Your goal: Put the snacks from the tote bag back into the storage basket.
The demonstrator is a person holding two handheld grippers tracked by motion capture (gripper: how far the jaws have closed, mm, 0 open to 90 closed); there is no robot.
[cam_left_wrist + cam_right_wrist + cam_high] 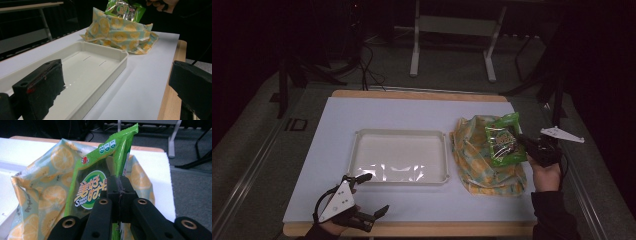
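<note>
A green snack packet (505, 139) hangs just above a yellow bag printed with orange slices (479, 162) at the table's right. My right gripper (526, 141) is shut on the packet's right edge; in the right gripper view its jaws pinch the green packet (100, 177) with the orange-print bag (50, 182) behind it. A white tray (399, 135) lies at the table's middle with nothing in it. My left gripper (374, 195) rests open near the front edge, just below the tray's front left corner. In the left gripper view the tray (110, 67), the bag (120, 35) and the packet (123, 8) lie ahead.
A white sheet (412, 112) covers the wooden tabletop. The table's front wooden edge (437, 229) runs close to my left hand. Metal frame legs (414, 55) and cables stand on the floor beyond the far edge.
</note>
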